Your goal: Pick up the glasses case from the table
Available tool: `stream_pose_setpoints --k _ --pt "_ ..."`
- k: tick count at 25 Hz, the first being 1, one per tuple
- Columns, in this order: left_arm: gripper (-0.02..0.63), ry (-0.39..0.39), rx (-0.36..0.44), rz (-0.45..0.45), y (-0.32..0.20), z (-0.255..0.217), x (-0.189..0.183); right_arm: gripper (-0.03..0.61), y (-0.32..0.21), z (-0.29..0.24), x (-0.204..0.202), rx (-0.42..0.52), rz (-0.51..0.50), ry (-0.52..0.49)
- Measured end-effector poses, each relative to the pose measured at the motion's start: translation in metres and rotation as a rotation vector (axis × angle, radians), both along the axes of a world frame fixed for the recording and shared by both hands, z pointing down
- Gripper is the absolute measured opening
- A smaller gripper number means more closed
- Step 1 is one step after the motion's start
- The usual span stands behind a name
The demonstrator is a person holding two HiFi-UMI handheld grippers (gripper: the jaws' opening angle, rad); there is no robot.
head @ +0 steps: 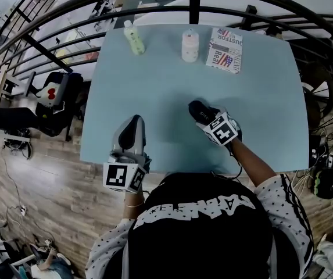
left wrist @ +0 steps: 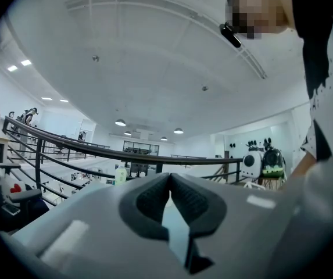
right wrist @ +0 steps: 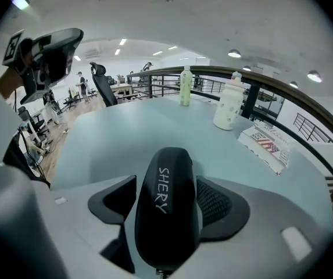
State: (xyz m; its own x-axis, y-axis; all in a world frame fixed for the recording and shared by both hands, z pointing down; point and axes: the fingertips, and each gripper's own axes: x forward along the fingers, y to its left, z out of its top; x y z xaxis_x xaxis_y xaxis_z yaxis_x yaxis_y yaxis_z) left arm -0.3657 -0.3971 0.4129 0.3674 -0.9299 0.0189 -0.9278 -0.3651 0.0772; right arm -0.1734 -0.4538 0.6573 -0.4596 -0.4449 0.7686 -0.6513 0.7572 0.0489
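Note:
The black glasses case [head: 200,111], marked SHERY, lies on the pale blue table [head: 154,92] at its near middle. My right gripper [head: 209,119] is tilted down over it. In the right gripper view the case [right wrist: 167,214] lies lengthwise between the two dark pads [right wrist: 219,205], which stand wide on either side of it without pressing on it. My left gripper [head: 129,133] hovers level at the table's near edge, its pads [left wrist: 151,201] meeting at the tips with nothing between them.
At the table's far side stand a green bottle [head: 134,39], a white bottle [head: 190,45] and a folded printed paper [head: 225,50]. A black railing [head: 194,4] curves behind the table. Wooden floor and an office chair [head: 50,100] are to the left.

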Motion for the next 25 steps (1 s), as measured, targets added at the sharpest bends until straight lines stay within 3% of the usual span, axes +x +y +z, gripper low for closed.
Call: stream_pose_setpoints --k 14,25 --pt "0.0 0.013 -0.006 -0.023 0.004 0.006 -0.014 0.364 -0.003 0.024 -0.013 -0.065 -0.045 0.069" --pt "0.0 0.017 -0.001 -0.033 0.01 0.005 -0.017 0.374 -0.005 0.034 -0.013 -0.069 -0.015 0.122"
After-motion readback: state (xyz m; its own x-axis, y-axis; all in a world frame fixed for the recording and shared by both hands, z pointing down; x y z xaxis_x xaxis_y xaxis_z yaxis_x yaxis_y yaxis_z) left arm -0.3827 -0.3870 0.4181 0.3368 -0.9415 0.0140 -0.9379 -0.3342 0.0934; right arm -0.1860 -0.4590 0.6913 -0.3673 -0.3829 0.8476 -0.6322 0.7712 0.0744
